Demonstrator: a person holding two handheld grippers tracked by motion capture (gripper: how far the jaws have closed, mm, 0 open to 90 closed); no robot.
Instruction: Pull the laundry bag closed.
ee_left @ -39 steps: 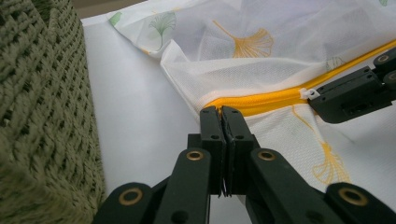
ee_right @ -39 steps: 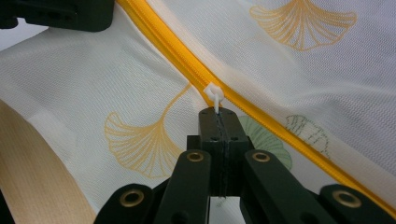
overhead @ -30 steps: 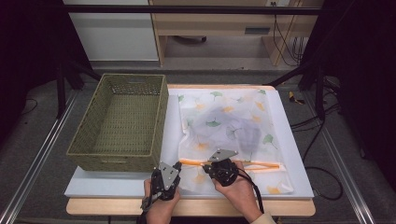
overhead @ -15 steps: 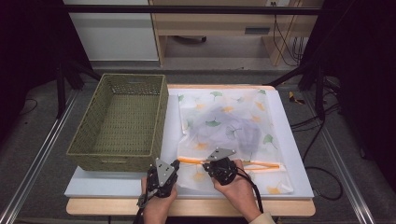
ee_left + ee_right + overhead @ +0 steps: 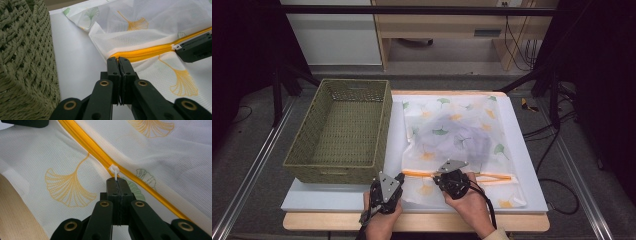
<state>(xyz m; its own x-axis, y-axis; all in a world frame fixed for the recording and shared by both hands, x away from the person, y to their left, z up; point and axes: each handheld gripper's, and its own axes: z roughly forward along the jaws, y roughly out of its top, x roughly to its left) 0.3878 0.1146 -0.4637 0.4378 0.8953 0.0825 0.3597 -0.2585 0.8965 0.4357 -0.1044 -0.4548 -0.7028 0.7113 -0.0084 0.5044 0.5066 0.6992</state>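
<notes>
From the high view, we hold the left gripper (image 5: pixel 400 178) at the near left end of the orange zipper (image 5: pixel 492 177) of the mesh bag (image 5: pixel 457 132), which lies on the white board (image 5: pixel 532 170) just beside the basket (image 5: pixel 342 132), and the right gripper (image 5: pixel 438 177) sits a little further along the zipper. In the left gripper view our jaws are pressed together on the bag edge at the zipper end (image 5: pixel 117 55), so we should keep this end fixed and the fabric tight. In the right gripper view our jaws are clamped on the small white pull (image 5: pixel 115 172), and we judge it best to draw it straight along the zipper line, low and slowly, so the thin tab does not slip out.
</notes>
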